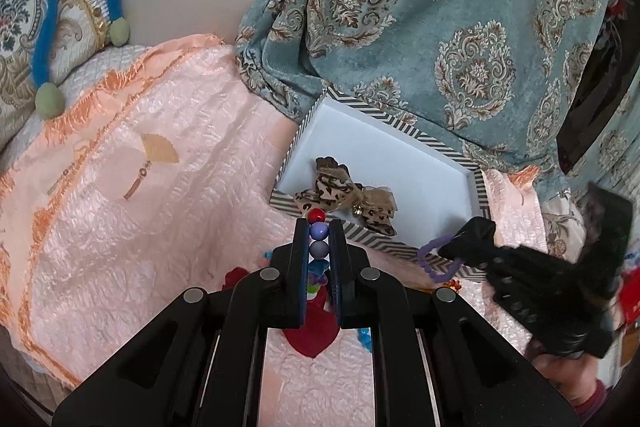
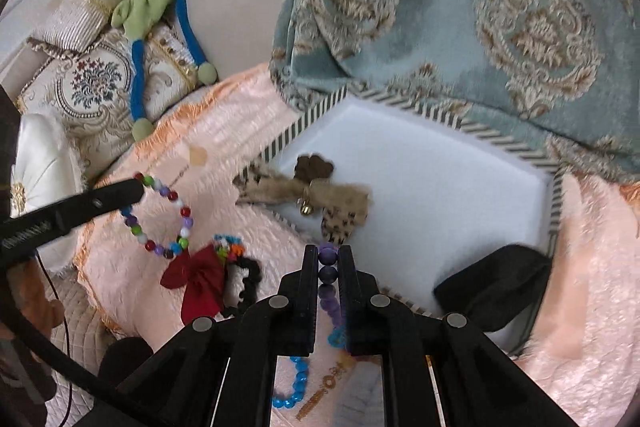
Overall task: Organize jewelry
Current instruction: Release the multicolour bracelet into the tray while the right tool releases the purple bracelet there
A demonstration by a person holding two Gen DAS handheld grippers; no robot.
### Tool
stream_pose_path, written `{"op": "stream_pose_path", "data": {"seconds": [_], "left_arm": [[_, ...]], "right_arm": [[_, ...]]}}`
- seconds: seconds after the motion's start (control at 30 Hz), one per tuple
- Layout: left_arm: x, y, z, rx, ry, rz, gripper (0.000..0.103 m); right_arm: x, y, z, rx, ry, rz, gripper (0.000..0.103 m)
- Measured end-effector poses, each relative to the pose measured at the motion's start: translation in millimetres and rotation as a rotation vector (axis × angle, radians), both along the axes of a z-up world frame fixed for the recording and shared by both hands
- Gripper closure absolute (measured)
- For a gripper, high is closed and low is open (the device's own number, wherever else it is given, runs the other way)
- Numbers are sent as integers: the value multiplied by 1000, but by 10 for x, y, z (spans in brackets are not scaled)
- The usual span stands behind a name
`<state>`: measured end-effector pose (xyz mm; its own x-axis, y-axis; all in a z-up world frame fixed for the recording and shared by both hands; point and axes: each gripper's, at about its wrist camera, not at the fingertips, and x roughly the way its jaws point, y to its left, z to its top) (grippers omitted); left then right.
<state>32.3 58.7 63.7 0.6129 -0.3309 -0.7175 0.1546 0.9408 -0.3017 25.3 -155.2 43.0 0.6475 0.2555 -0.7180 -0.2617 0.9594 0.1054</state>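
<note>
Your left gripper [image 1: 319, 227] is pinching the multicoloured round-bead bracelet [image 2: 160, 215] and your right gripper [image 2: 329, 254] the purple bead bracelet [image 2: 327, 267], both near the striped-edge white tray [image 2: 440, 163].

A bow clip [image 2: 308, 199] lies in the tray [image 2: 556, 203]; left of it, on the bedspread [image 2: 224, 143], a beaded bracelet [image 2: 160, 215].
</note>
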Motion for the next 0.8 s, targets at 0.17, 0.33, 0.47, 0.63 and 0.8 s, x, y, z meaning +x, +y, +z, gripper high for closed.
{"op": "stream_pose_path", "data": {"seconds": [0.17,0.33,0.47,0.63,0.8], "left_arm": [[96,-126,44,36,-13,-11,95],[214,-272,97,63,-26,-32,95],[355,-389,161,66,-31,-47,95],[579,-616,214,71,-34,-76,95],[878,-876,134,84,-14,-98,95]], "right_arm": [[66,-128,166,-10,-23,-22,94],[161,-260,277,-23,-38,-44,94],[265,-375,306,-23,-36,-66,94],[435,-516,245,-16,-12,-92,94],[647,-658,130,-34,10,-117,94]]}}
